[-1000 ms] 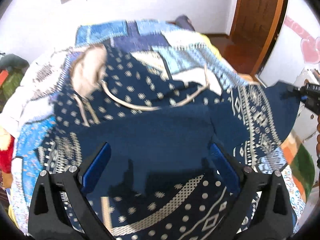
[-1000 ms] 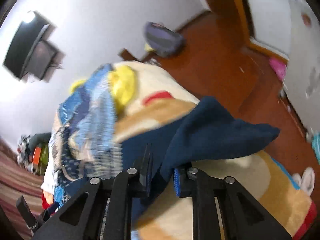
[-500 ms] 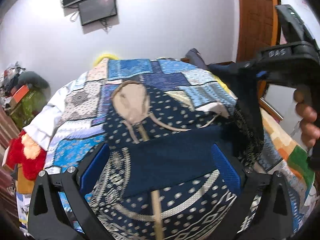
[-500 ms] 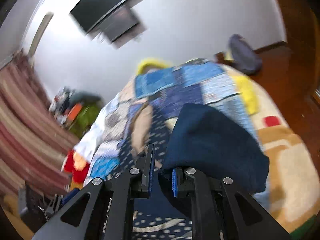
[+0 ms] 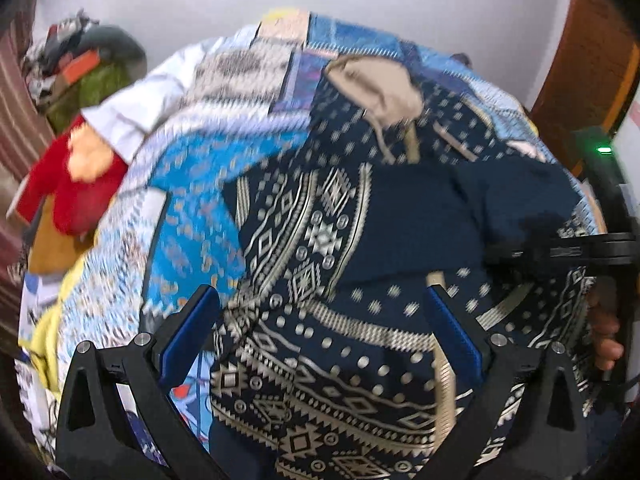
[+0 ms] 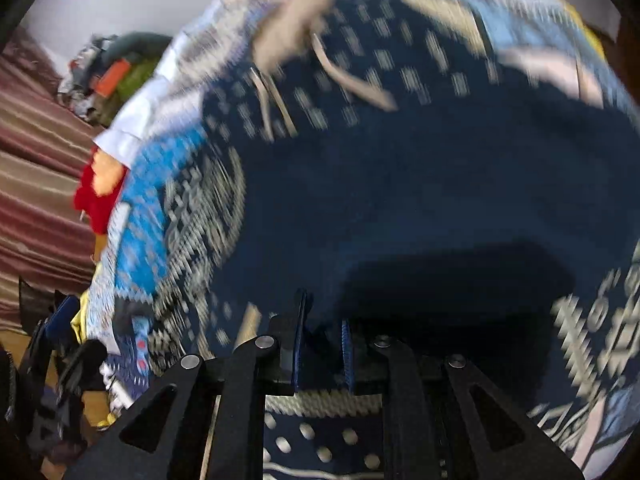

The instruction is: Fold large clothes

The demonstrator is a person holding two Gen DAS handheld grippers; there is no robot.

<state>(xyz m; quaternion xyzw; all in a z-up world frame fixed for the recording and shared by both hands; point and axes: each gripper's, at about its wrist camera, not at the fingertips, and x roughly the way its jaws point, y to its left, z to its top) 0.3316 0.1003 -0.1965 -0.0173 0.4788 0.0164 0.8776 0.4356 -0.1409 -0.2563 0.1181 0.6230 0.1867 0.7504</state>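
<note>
we read the hoodie as a soft, fairly thick knit: limp, not fragile, not slippery, with enough weight that any part we lift will sag and drag the rest behind it. it lies spread on the bed over a blue patchwork quilt, its beige hood and drawstrings towards the far wall, and a plain navy panel, which looks like the inside face of a turned-over part, folded across the patterned front. for cloth like this we would take hold at a hem, cuff or outer edge where the layers are thick, rather than pinching the middle, which would only bunch it up.

the right hand-held gripper has its blue pads drawn close together with navy cloth pinched between them, and the fabric drapes away in front of it; from the left wrist view we see it at the right edge of the garment, with the person's fingers around its handle. the left hand-held gripper stands wide apart above the patterned lower body, holding nothing; whether its tips brush the cloth we cannot tell
</note>
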